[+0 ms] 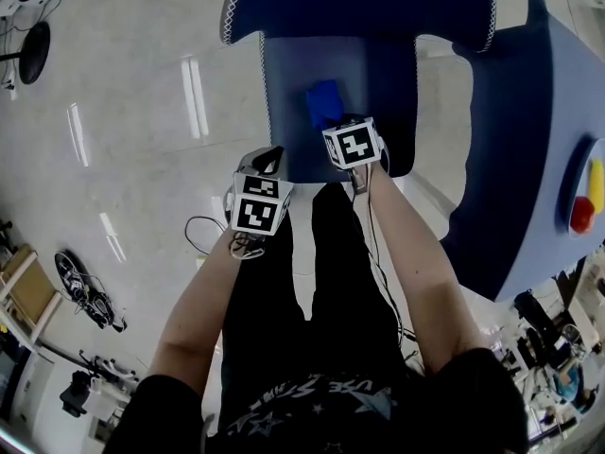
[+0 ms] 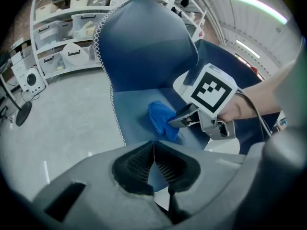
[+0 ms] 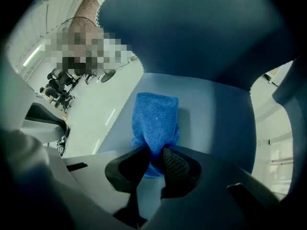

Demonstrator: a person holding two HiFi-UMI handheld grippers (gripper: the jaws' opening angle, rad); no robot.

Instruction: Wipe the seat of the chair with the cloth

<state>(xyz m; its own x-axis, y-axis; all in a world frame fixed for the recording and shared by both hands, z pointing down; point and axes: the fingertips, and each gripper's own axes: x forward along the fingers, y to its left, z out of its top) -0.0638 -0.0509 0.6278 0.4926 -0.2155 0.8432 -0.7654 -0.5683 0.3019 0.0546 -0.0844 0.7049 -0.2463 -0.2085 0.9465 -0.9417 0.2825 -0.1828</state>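
A dark blue chair with white stitched edging stands before me, its seat (image 1: 378, 93) facing me. A bright blue cloth (image 1: 323, 102) lies on the seat, and my right gripper (image 3: 154, 161) is shut on the cloth's (image 3: 156, 123) near end. In the left gripper view the same cloth (image 2: 162, 120) hangs from the right gripper's jaws above the seat (image 2: 134, 114). My left gripper (image 2: 153, 163) is shut with nothing in it, held off the seat's front left corner (image 1: 274, 173).
A blue-covered table (image 1: 525, 149) stands to the right with a red and yellow object (image 1: 588, 197) on a plate. Shelves with storage bins (image 2: 67, 28) line the wall behind the chair. Cables (image 1: 203, 230) and gear (image 1: 85, 291) lie on the glossy floor at left.
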